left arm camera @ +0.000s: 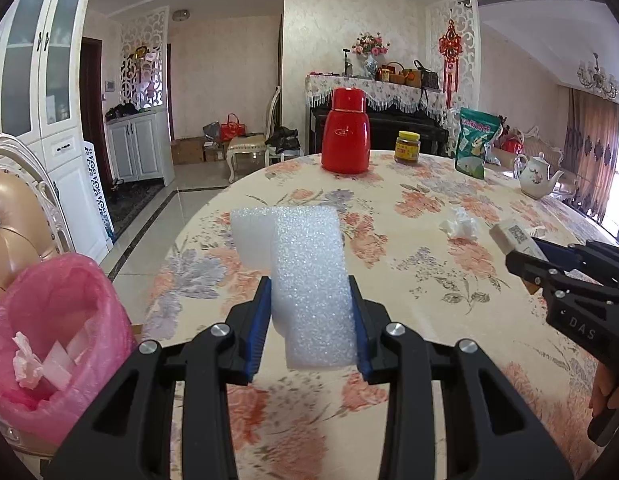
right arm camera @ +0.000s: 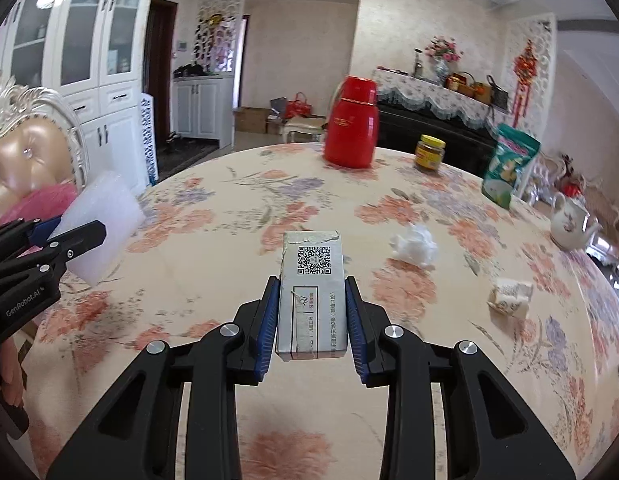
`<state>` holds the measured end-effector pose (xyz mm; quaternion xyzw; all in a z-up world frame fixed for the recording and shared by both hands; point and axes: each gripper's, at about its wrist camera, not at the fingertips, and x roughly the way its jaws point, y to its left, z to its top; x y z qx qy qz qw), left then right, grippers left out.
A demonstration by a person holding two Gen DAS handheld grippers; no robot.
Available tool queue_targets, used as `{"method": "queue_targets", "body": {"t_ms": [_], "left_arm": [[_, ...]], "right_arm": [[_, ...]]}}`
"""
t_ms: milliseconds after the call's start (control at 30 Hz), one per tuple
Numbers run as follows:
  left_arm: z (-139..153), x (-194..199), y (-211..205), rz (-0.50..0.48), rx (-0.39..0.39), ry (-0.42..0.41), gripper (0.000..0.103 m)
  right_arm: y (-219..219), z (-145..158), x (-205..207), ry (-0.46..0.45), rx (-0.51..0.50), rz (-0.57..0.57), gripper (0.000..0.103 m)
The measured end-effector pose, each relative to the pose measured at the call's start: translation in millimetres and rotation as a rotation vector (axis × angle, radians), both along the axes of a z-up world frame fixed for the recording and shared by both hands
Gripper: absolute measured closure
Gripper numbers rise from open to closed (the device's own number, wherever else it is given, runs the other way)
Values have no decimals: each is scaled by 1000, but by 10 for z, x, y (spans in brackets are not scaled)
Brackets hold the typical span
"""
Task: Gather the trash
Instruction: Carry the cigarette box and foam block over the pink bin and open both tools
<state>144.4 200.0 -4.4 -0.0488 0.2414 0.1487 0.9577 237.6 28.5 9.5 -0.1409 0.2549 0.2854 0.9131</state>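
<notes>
A dining room with white cabinets and patterned walls holds a round table (right arm camera: 213,216) under a floral cloth, smooth and faintly glossy. The left gripper (left arm camera: 309,320) is clamped on a foam block (left arm camera: 305,280), white, coarse-celled and squashy-looking, L-shaped, its long axis running straight ahead between the blue pads and lifted clear of the cloth. The right gripper (right arm camera: 311,320) grips a small carton (right arm camera: 312,300), a flat grey cardboard box with a printed square code and a torn far end, also lying lengthwise along the fingers and off the table. The relation that matters next: the bin (left arm camera: 49,332), lined with a thin crinkly pink bag, stands off the table edge to the left, low beside the left gripper and by a padded chair (right arm camera: 25,160); it already holds paper scraps. The left hand is much the nearer; the right would have to cross behind or over it, so the foam probably goes in first. Still on the cloth are 2 loose pieces: a crumpled tissue (right arm camera: 415,246), soft and irregular, and a crushed paper wad (right arm camera: 509,296) further right, both nearer the right gripper. A red flask (right arm camera: 351,124), a jar (right arm camera: 429,152), a snack bag (right arm camera: 505,168) and a teapot (right arm camera: 569,224) stand along the far side.
</notes>
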Motion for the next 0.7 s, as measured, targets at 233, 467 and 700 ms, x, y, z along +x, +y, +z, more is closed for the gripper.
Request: {"method": "queue_targets", "body": {"t_ms": [233, 467, 700], "left_arm": [[15, -324, 364, 41, -1, -18, 68], [55, -881, 963, 158, 35, -28, 68], [46, -1416, 1713, 295, 34, -4, 68]], "right_arm": [[481, 52, -224, 6, -5, 107, 71], [1131, 55, -499, 58, 15, 255, 71], [1970, -23, -856, 149, 37, 453, 71]]}}
